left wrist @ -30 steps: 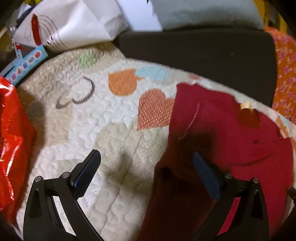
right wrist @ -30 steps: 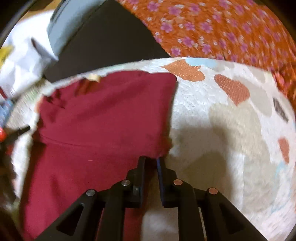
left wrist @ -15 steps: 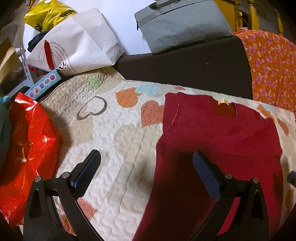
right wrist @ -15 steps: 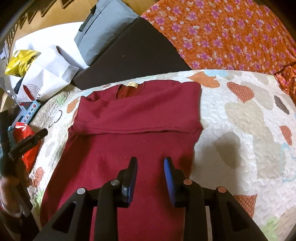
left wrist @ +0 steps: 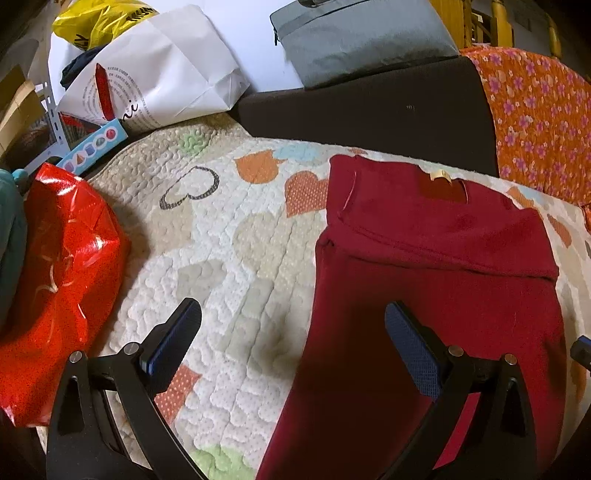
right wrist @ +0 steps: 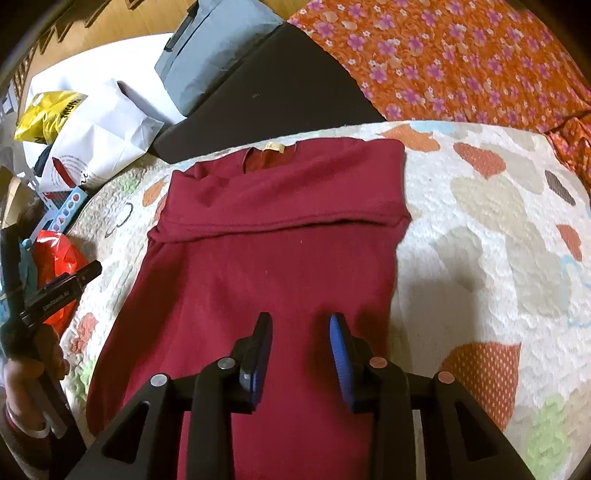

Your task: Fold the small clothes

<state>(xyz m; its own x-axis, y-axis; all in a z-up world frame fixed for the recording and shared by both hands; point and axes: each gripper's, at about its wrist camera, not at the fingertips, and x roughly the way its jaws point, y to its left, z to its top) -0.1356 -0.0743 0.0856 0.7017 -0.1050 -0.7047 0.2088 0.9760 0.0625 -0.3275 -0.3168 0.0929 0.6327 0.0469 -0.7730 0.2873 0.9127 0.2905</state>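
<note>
- Right gripper [right wrist: 301, 349]: jaws parted a little, nothing between the blue pads; hangs over the shirt's [right wrist: 266, 280] lower middle, clear of the cloth.
- Left gripper [left wrist: 291, 343]: jaws spread wide, empty; straddles the shirt's [left wrist: 424, 295] left edge, one finger over the quilt [left wrist: 221, 258], the other over red cloth. Likely lined up that way to take that side edge.
- Shirt: dark red, flat on the quilt, collar and tag [right wrist: 274, 147] at the far end. Upper part shows a band of cloth laid across the chest, with a stitched hem running side to side; probably the sleeves already turned in, which would leave a plain rectangle for the next fold.
- Body below the band lies smooth and flares wider toward the grippers; near hem is out of view.
- Judgement: mid-task. Both tools empty and poised, so a fresh grasp is due, perhaps at the near hem to bring it up to the collar.
- Risk: one layer may slip out of a shallow pinch and skew the fold.
- Surroundings: red bag [left wrist: 55, 288] beside the quilt's left edge, white paper bag [left wrist: 155, 81] and grey pouch [left wrist: 354, 33] beyond, orange floral cloth [right wrist: 461, 62] far right; all well apart from the shirt.
</note>
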